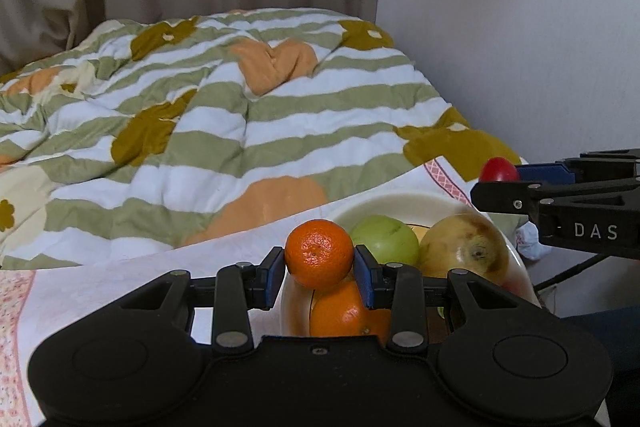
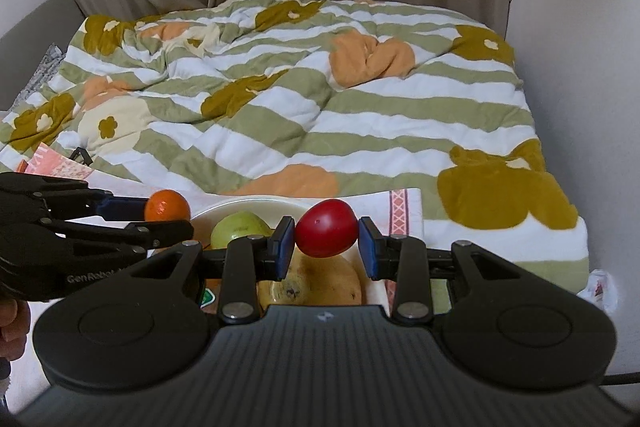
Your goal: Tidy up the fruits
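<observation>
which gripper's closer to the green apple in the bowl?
Left. The left gripper, holding a mandarin, sits right beside the green apple. The right gripper, holding a red fruit, hangs farther off.

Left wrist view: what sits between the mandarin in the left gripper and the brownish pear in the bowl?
A green apple, lying in the bowl between the mandarin and the brownish pear; left wrist view shows it.
</observation>
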`<state>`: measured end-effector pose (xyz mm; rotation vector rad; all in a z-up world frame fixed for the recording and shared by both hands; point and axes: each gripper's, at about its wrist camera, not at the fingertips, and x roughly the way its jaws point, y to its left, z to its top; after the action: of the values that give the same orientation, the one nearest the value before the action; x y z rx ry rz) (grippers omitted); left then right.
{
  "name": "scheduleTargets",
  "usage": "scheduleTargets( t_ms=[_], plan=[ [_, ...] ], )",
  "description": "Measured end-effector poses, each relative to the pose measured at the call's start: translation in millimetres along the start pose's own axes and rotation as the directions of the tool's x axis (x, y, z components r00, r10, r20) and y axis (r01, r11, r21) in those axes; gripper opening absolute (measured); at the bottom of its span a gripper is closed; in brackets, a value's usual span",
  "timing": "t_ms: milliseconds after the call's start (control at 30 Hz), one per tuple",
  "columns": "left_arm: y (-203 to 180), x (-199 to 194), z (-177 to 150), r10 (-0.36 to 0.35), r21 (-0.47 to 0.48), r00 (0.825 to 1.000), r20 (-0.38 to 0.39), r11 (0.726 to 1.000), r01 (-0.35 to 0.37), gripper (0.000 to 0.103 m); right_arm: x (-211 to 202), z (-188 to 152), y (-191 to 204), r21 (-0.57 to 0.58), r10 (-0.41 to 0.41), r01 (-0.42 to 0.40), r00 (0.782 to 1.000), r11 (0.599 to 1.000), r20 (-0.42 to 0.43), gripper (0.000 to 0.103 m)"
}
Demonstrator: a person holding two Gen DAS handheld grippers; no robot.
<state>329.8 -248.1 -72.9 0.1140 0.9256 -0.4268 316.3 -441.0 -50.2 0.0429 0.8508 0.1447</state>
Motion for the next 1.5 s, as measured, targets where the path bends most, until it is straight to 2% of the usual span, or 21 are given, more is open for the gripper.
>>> scheduleTargets(
  t_ms=[100, 167, 233, 433, 967, 1067, 1133, 1167, 1333, 1500],
  plan=[
    [0.0, 2.0, 1.3, -0.003, 0.013, 1.0, 0.0, 1.0, 0.003, 0.044, 6.8, 1.8, 0.5, 0.001, -0.001, 0.001, 1.0, 1.0, -0.009, 0.05],
    [1.0, 0.4, 2.1, 0.002, 0.02, 1.0, 0.01, 1.0, -0.002, 0.064, 10.8, 3.1, 0.9, -0.001, -0.002, 0.002, 1.0, 1.0, -0.014, 0.05],
    [3.0, -3.9, 1.8, 0.013, 0.021, 1.0, 0.024, 1.0, -0.013, 0.077, 14.4, 4.6, 1.6, -0.002, 0.0, 0.0, 1.0, 1.0, -0.019, 0.05],
    [14.8, -20.8, -0.5, 0.055, 0.003, 0.997, 0.057, 0.998, -0.056, 0.091, 24.1, 8.6, 6.8, -0.004, 0.016, -0.016, 0.999, 1.0, -0.029, 0.05],
    [48.8, -53.6, -18.1, 0.133, -0.059, 0.988, 0.076, 0.99, -0.129, 0.093, 52.4, 14.0, 16.5, 0.045, 0.048, -0.045, 0.996, 0.998, -0.07, 0.052],
    [49.5, -59.8, -21.0, 0.145, -0.066, 0.986, 0.084, 0.988, -0.139, 0.093, 47.0, 13.8, 18.1, 0.053, 0.063, -0.06, 0.997, 0.997, -0.043, 0.074],
    [49.3, -64.7, -22.5, 0.151, -0.069, 0.984, 0.09, 0.987, -0.145, 0.093, 38.6, 13.1, 20.8, 0.057, 0.048, -0.048, 0.999, 0.997, -0.008, 0.1],
    [49.2, -68.0, -23.7, 0.155, -0.071, 0.983, 0.095, 0.986, -0.149, 0.093, 34.2, 13.1, 22.4, 0.058, 0.044, -0.045, 0.999, 0.997, 0.009, 0.103],
    [46.0, -90.1, -29.8, 0.179, -0.085, 0.975, 0.129, 0.982, -0.169, 0.093, 11.0, 11.6, 28.9, 0.049, 0.044, -0.047, 0.998, 0.998, 0.045, 0.103],
    [38.3, -129.5, -39.3, 0.218, -0.103, 0.957, 0.191, 0.974, -0.202, 0.093, -26.0, 7.5, 37.2, 0.041, 0.044, -0.048, 0.995, 0.998, 0.086, 0.103]
  ],
)
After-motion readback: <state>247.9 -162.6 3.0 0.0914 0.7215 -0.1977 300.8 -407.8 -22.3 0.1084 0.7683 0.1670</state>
